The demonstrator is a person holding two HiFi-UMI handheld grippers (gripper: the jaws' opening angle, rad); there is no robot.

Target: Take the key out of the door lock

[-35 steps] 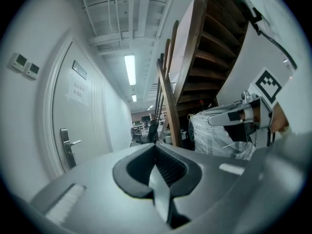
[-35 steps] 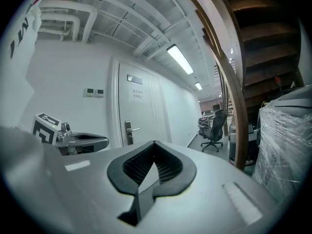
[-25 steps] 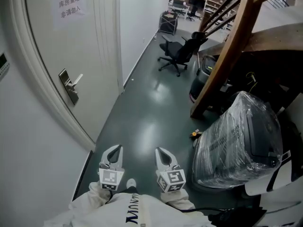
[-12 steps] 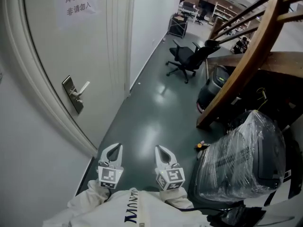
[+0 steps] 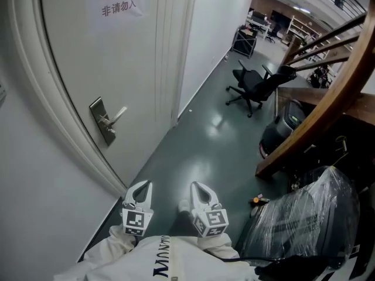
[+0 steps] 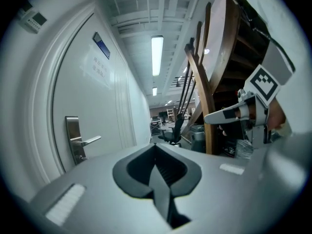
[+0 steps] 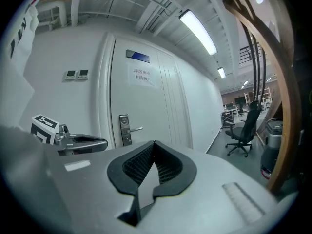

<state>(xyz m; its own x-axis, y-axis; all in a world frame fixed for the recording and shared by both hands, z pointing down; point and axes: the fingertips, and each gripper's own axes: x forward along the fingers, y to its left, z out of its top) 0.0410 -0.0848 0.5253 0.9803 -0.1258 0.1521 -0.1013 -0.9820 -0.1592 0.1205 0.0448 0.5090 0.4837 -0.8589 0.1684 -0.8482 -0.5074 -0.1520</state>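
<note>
The white door [image 5: 88, 69] stands at the left, with a metal lock plate and lever handle [image 5: 105, 122] on it. The same plate shows in the left gripper view [image 6: 73, 140] and the right gripper view [image 7: 125, 129]. A key in the lock is too small to make out. My left gripper [image 5: 139, 187] and right gripper [image 5: 199, 187] are held side by side low in the head view, well short of the door. Both are shut with nothing between the jaws, as their own views show for the left gripper [image 6: 156, 145] and the right gripper [image 7: 154, 143].
A paper sign [image 5: 117, 0] is stuck on the door. A black office chair [image 5: 258, 86] stands down the corridor. A wooden stair beam [image 5: 328, 116] slants at the right over a black bin [image 5: 287, 127] and a plastic-wrapped machine [image 5: 304, 215]. The floor is dark green.
The head view has swung towards the door: the lock plate and sign have shifted right and lower in the picture. Both grippers keep the same place and stay shut.
</note>
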